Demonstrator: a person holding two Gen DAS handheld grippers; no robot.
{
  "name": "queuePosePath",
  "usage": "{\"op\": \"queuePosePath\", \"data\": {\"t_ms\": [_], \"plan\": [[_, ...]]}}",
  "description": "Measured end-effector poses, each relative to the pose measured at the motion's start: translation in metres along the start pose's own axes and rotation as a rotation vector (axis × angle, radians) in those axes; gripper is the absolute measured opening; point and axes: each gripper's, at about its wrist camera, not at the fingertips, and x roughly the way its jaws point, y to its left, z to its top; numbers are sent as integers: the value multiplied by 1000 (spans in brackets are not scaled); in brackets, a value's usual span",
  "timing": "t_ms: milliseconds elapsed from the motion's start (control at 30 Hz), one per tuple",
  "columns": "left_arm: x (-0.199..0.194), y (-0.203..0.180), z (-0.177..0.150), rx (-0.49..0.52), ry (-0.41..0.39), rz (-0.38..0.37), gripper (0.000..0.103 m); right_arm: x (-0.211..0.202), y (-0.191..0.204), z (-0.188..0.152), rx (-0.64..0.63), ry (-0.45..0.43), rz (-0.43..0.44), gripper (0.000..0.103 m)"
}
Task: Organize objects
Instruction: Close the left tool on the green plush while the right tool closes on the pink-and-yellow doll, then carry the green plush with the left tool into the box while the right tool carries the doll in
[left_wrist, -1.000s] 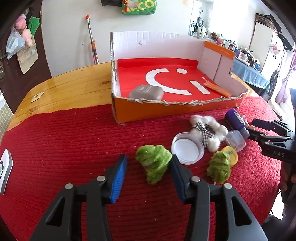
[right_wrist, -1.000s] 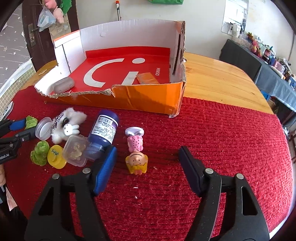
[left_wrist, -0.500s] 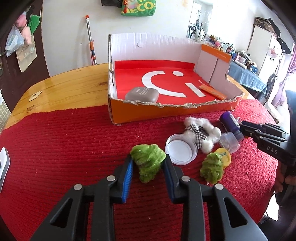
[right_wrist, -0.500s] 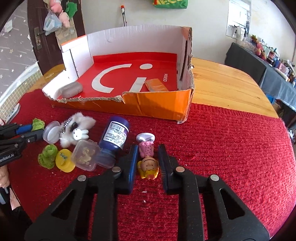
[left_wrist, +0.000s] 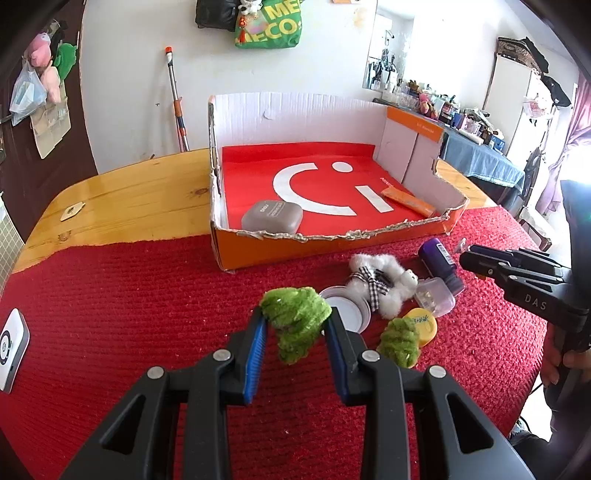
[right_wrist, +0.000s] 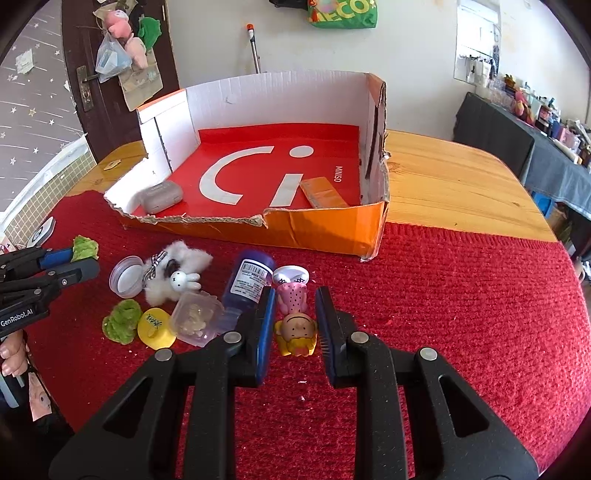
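Two grippers, one in each of my hands, have both closed on toys in the past second. My left gripper (left_wrist: 295, 325), which was wide open around the green plush (left_wrist: 295, 317) a second ago, now pinches it between the blue pads, and the plush looks raised off the red cloth (left_wrist: 110, 314). My right gripper (right_wrist: 293, 317) was also open; now it has narrowed around the doll (right_wrist: 295, 317), a small pink and yellow figure lying on the cloth. Its pads sit against or very near the doll's sides; I judge it gripped, though a sliver of gap on the right side leaves some doubt.

The box (left_wrist: 332, 243), a low cardboard tray with a red floor, stands beyond both grippers on the surface. It already holds a grey case (left_wrist: 271, 216) and an orange strip (left_wrist: 408, 201).

Loose on the cloth between my grippers lie a second plush (left_wrist: 399, 341), a yellow cap (left_wrist: 424, 321), a white bunny (left_wrist: 380, 284), a round lid (left_wrist: 347, 308), a clear tub (left_wrist: 434, 297) and a purple bottle (left_wrist: 439, 258).

With both toys secured, I judge the picking step done: next comes carrying each over the torn front wall and letting go inside. Six items would remain.
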Motion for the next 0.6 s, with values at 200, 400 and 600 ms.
{"op": "queuePosePath", "data": {"t_ms": [200, 400, 600], "plan": [[0, 0, -1, -5, 5, -1, 33, 0, 0, -1, 1, 4, 5, 21], [1, 0, -1, -6, 3, 0, 33, 0, 0, -2, 2, 5, 5, 21], [-4, -3, 2, -4, -15, -4, 33, -4, -1, 0, -3, -9, 2, 21]]}}
